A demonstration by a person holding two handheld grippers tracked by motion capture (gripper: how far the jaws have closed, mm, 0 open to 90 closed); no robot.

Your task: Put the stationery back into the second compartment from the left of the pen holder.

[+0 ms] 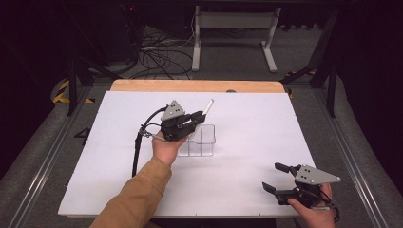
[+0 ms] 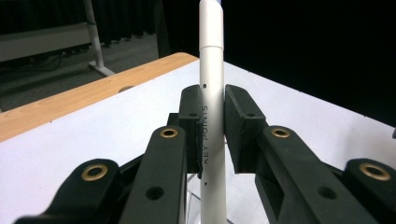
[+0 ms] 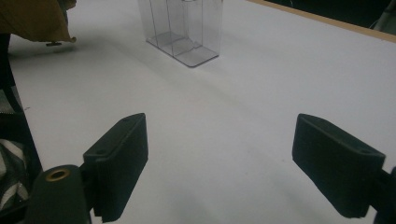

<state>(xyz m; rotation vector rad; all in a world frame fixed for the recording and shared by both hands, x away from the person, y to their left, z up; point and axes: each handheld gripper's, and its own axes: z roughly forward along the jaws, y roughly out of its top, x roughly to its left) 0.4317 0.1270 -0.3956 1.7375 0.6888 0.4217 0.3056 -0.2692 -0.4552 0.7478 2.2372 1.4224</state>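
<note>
One white pen (image 2: 211, 116) clamped in left gripper (image 2: 212, 126); one clear holder (image 1: 201, 139); right gripper (image 1: 279, 177) empty.

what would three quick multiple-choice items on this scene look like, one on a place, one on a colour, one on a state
1. Where does the clear divided container stand?
A. near the middle of the white tabletop
B. on the floor
C. on the bare wooden strip at the far edge

2. What colour is the marker in the left gripper?
A. red
B. white
C. black

3. How does the right gripper stand?
A. shut on the marker
B. shut on the container
C. open, with nothing between its jaws

Answers:
1 A: the high view shows it on the white sheet, just beyond the left gripper.
2 B: the left gripper view shows a white barrel with dark lettering, pinched between both pads.
3 C: the right gripper view shows the jaws wide apart over bare tabletop.
</note>
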